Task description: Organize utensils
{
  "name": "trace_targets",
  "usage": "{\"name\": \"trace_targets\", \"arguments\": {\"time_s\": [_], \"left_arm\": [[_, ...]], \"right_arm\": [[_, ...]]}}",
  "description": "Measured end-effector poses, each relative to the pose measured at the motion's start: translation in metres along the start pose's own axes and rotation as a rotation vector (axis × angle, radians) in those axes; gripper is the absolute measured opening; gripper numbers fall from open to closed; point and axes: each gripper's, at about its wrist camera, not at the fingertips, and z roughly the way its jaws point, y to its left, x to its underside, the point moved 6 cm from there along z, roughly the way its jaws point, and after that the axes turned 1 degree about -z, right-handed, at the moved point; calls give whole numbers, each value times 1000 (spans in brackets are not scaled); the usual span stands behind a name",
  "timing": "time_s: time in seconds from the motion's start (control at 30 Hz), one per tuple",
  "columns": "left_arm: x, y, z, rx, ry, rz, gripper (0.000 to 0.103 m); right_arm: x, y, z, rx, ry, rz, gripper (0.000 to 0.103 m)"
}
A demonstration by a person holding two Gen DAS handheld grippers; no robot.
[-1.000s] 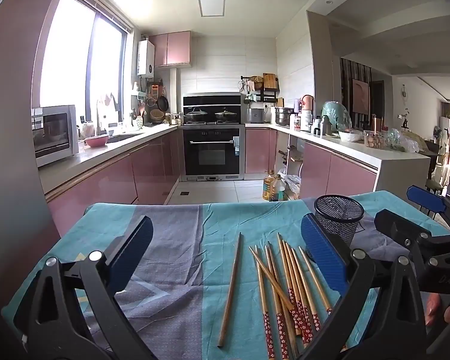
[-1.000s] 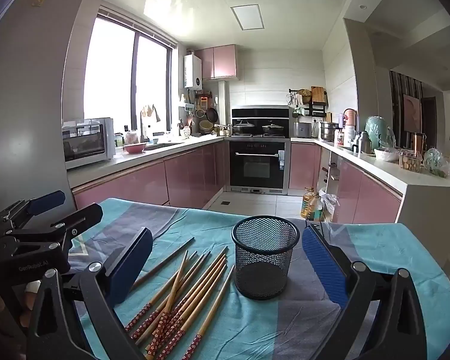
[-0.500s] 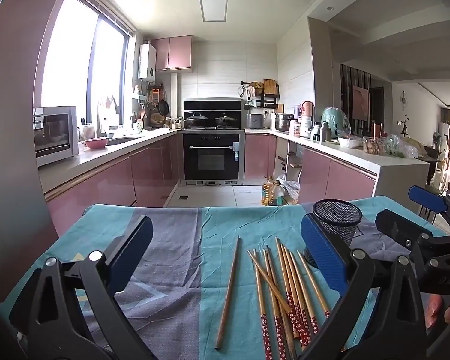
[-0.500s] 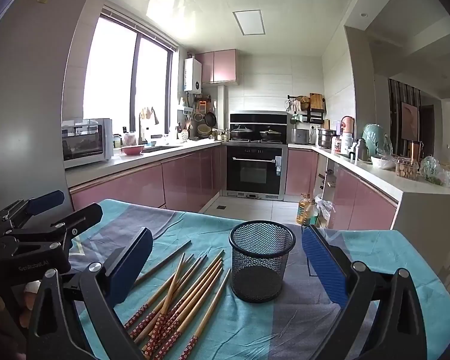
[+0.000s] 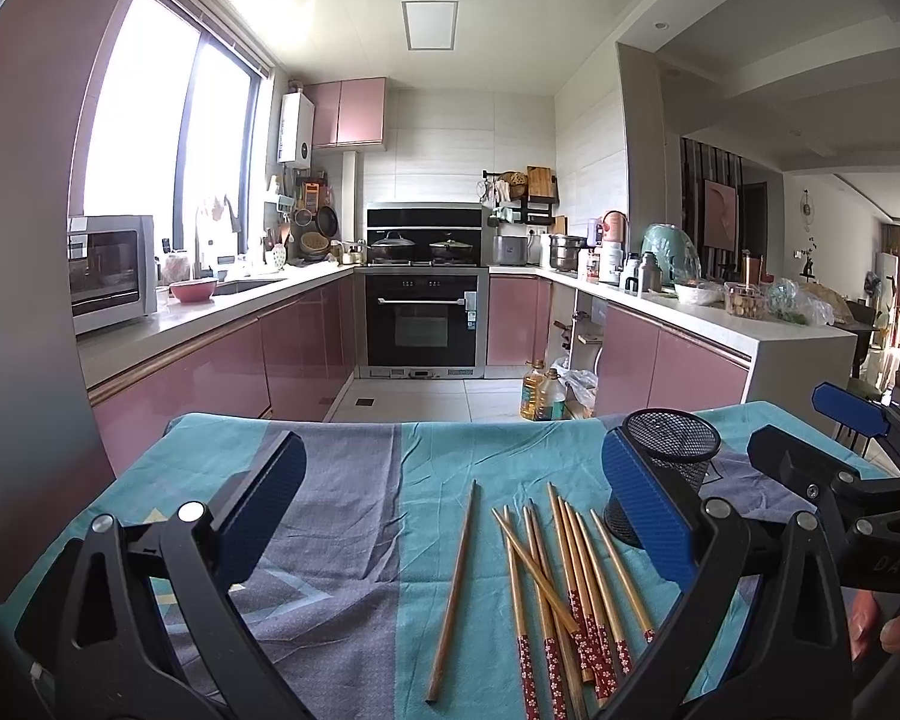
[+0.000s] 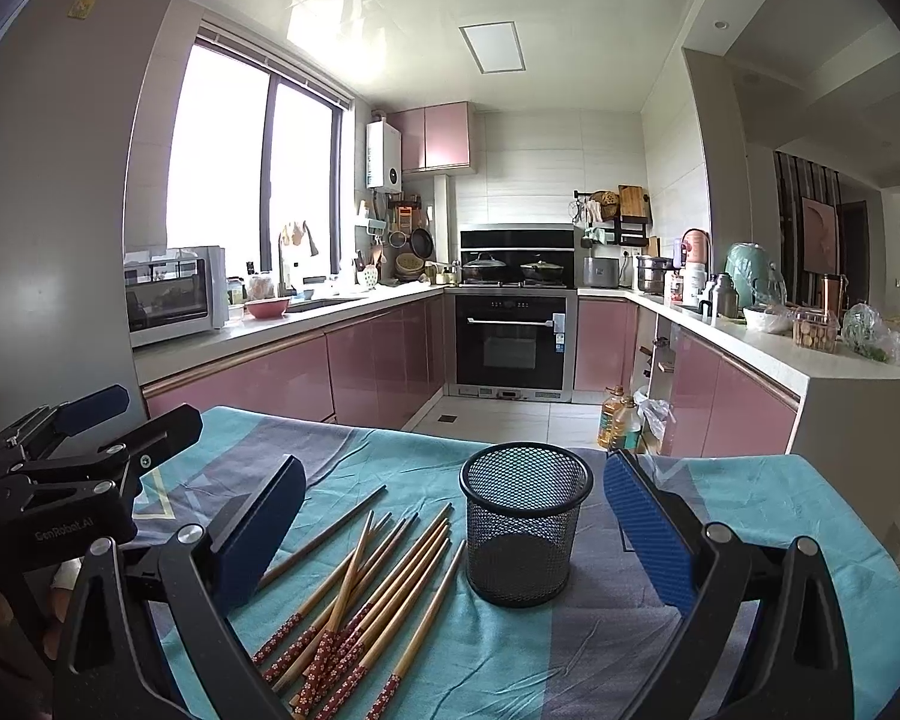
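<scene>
Window: I see a tall dark-framed window (image 6: 258, 174) on the left wall, very bright.
Ceiling: I note a white glossy ceiling with one flat panel light (image 5: 429, 24).
Cabinets: I see pink lower cabinets (image 6: 384, 360) along both sides, and a pink upper cabinet (image 5: 348, 111) in the corner.
Oven: I see a black built-in oven (image 5: 426, 324) at the far wall, with two lidded pots above it.
Microwave: it sits on the left counter (image 6: 171, 294).
Floor: I see pale tiles (image 5: 432, 399).
Desk: mine is covered by a teal and grey cloth (image 6: 750, 510).
</scene>
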Motion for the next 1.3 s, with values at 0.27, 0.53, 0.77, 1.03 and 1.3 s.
{"name": "trace_targets", "arguments": {"time_s": [0.27,0.53,0.77,1.03,1.3], "left_arm": [[-2,-1,-1,1,-4,-1,97],[-3,-1,0,-1,-9,1,97],[-2,-1,-1,-1,-9,0,97],[-3,-1,-2,0,-9,2,97],[-3,-2,-2,0,-9,2,97]], "right_arm": [[0,0,-2,-2,-1,2,96],[0,1,-3,-6,1,4,96],[-1,0,-1,-7,2,8,96],[0,-1,0,-8,4,11,96],[0,-1,0,-9,5,11,96]]}}
